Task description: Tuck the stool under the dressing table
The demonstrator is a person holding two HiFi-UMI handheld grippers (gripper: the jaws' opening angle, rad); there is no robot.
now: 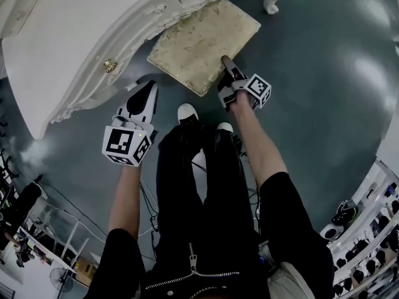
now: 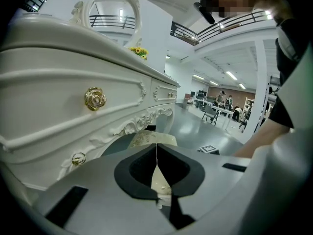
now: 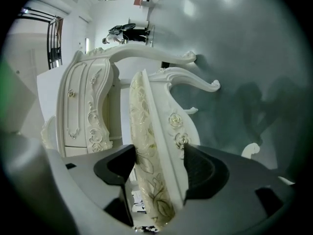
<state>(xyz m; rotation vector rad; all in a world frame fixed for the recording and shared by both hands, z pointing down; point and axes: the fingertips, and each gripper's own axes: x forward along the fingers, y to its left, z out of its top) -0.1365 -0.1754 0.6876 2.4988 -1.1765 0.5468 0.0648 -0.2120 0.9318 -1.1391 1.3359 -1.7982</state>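
Observation:
The white carved dressing table (image 1: 68,48) fills the upper left of the head view. The stool (image 1: 202,42), with a cream floral cushion, stands on the floor with its far end beneath the table's edge. My right gripper (image 1: 227,64) reaches onto the stool's near right corner. In the right gripper view the seat edge (image 3: 146,131) fills the gap of the right gripper (image 3: 159,163), with both pads against it. My left gripper (image 1: 148,87) hangs shut and empty beside the drawer front, left of the stool. In the left gripper view its jaws (image 2: 156,148) meet, with the stool (image 2: 146,140) just beyond.
A gold rose knob (image 2: 95,98) sits on the drawer front close to the left gripper. The table's curled leg (image 1: 272,5) stands right of the stool. The person's shoes (image 1: 187,112) are just behind the stool. Cables and racks (image 1: 37,229) lie at the lower left.

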